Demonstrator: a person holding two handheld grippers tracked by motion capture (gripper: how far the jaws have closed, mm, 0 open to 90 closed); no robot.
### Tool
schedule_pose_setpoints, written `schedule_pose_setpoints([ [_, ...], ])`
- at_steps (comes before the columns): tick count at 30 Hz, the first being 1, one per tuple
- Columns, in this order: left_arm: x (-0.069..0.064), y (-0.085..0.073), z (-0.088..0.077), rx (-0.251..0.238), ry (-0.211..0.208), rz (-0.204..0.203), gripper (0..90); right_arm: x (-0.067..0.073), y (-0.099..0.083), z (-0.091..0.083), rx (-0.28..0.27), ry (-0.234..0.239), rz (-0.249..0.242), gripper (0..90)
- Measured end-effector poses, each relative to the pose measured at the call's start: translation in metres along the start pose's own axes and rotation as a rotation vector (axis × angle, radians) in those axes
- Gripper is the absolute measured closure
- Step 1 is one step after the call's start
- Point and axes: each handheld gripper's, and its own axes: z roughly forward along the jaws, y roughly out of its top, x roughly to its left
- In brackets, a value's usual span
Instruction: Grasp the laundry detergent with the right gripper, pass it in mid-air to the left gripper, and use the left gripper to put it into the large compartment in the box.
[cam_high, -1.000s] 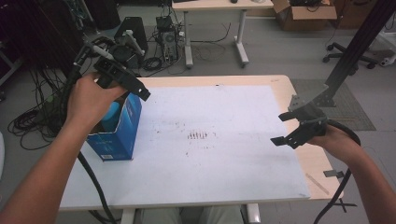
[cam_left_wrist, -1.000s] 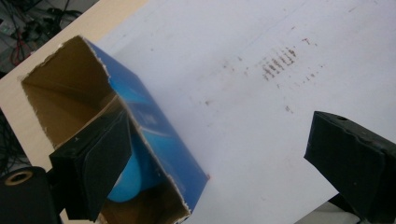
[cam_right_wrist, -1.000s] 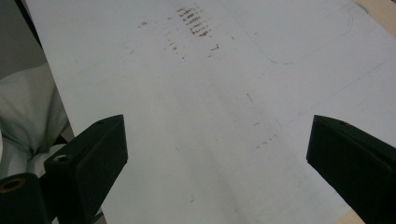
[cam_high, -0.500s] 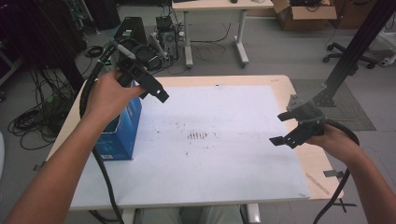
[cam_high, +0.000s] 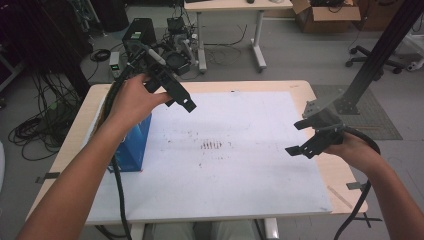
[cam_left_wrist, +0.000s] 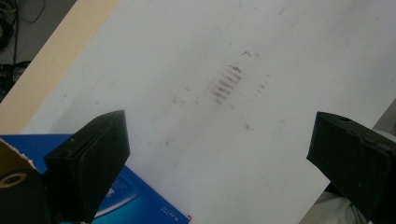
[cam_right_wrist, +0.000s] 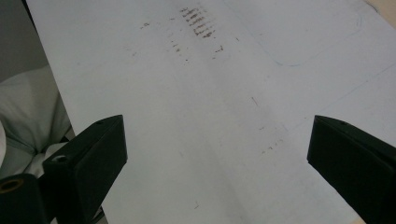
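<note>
Box (cam_high: 131, 145), blue cardboard, stands at the left side of the table (cam_high: 240, 86), partly hidden behind your left forearm in the high view; its top edge and a printed face also show at the lower left of the left gripper view (cam_left_wrist: 140, 203). Your left tongs (cam_high: 181, 100) are held above the white sheet (cam_high: 240, 165), just right of the box and clear of it, with the jaws spread wide and nothing between them. Your right tongs (cam_high: 304, 137) hover over the right part of the sheet, well apart from the box, jaws likewise wide and empty. Between the two lies a small patch of dark smudges (cam_high: 211, 145) on the sheet.

Handling, as a judgement: the box looks like thin carton, so expect it to be light, fairly stiff along its edges and corners, but ready to dent or bow in the middle of a wide face. The printed surface appears smooth and may slip under hard black jaws. A torn flap seems to show at its top in the left gripper view, so the top may be open and weak; whether anything is inside cannot be told. Take hold across the narrow width, near an upper corner or along a folded edge, and close gently enough that the walls do not cave.
</note>
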Motion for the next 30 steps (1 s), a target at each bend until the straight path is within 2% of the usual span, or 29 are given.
schedule_pose_setpoints([
  [10,-0.003,0.011,0.013,0.007,-0.024,0.062,5.9,-0.002,0.003,0.002,0.006,0.004,-0.002,4.5],
  [15,-0.008,0.02,0.024,0.013,-0.025,0.108,6.1,-0.005,0.005,0.002,0.005,0.005,-0.002,4.5],
  [19,-0.011,0.024,0.026,0.002,-0.037,0.125,6.2,-0.005,0.007,0.002,0.008,0.003,-0.005,4.6],
  [30,-0.015,0.029,0.037,0.031,-0.057,0.166,6.6,-0.006,0.013,-0.001,0.02,0.002,-0.013,4.6],
])
